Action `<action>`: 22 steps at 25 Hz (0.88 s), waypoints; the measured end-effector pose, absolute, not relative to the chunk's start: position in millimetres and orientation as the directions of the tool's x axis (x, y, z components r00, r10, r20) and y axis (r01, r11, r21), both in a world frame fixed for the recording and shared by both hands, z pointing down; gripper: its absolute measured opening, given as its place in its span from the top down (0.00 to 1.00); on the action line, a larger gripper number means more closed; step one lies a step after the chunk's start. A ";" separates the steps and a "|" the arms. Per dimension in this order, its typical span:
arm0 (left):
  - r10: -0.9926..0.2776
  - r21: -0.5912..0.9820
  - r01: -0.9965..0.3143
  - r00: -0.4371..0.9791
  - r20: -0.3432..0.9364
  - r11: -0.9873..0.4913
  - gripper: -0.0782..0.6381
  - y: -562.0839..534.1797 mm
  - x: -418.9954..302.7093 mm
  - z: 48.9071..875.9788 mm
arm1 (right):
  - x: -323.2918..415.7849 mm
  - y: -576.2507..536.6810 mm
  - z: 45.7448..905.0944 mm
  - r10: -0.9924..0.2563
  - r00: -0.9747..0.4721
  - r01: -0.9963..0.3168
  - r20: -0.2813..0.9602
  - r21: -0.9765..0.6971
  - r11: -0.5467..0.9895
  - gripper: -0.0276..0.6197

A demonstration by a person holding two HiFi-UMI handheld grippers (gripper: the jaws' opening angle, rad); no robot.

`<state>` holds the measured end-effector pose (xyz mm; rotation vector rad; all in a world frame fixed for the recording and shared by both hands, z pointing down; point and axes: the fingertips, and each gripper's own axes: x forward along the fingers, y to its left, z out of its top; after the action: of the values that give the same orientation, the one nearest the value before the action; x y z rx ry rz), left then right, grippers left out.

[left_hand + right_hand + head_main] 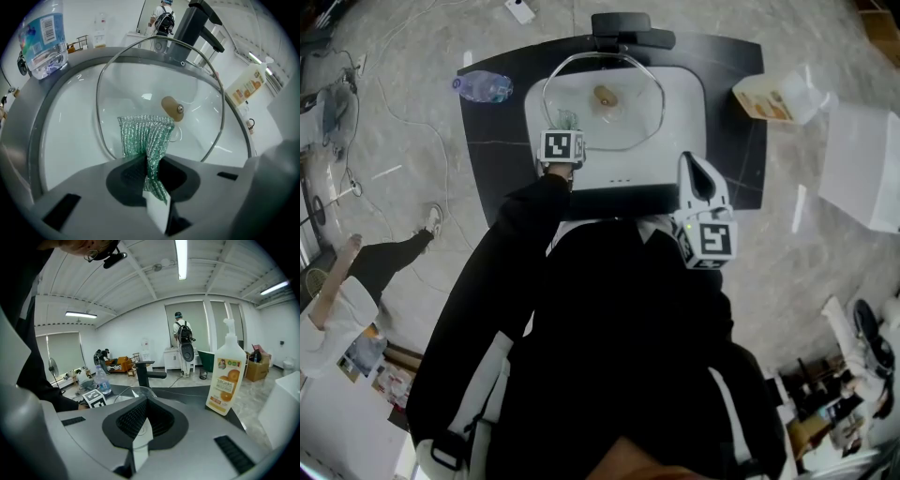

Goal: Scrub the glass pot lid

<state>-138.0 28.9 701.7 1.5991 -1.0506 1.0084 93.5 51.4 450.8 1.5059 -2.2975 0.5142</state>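
The glass pot lid (pixel 652 84) with a tan knob (pixel 606 95) lies in the white sink (pixel 686 122). My left gripper (pixel 565 128) reaches over the sink's left side and is shut on a green mesh scrub cloth (pixel 143 133). The cloth hangs onto the lid's glass (pixel 197 93) just left of the knob (pixel 172 108). My right gripper (pixel 692 169) is held up at the sink's front right corner, away from the lid. Its jaws stand shut with nothing between them (pixel 143 420).
A black faucet (pixel 630 30) stands behind the sink on a dark counter (pixel 497 141). A water bottle (pixel 483 86) lies at the counter's left, a soap pump bottle (pixel 773 98) at its right. A white box (pixel 862 164) stands further right. People are in the room beyond.
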 end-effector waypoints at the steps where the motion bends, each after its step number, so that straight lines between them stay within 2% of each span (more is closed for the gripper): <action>1: -0.170 0.262 -0.946 0.295 0.940 -0.193 0.81 29.2 -137.7 703.2 | 94.0 52.1 451.1 -0.798 -0.375 -0.923 0.472 -0.110 0.369 0.97; 22: -0.151 0.280 -0.936 0.314 0.937 -0.212 0.81 36.5 -113.2 717.4 | 97.7 56.8 459.8 -0.783 -0.367 -0.924 0.503 -0.103 0.368 0.97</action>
<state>-113.2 36.5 717.4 1.6117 -1.0109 1.0160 97.7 56.8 459.8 1.4908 -2.2649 0.5287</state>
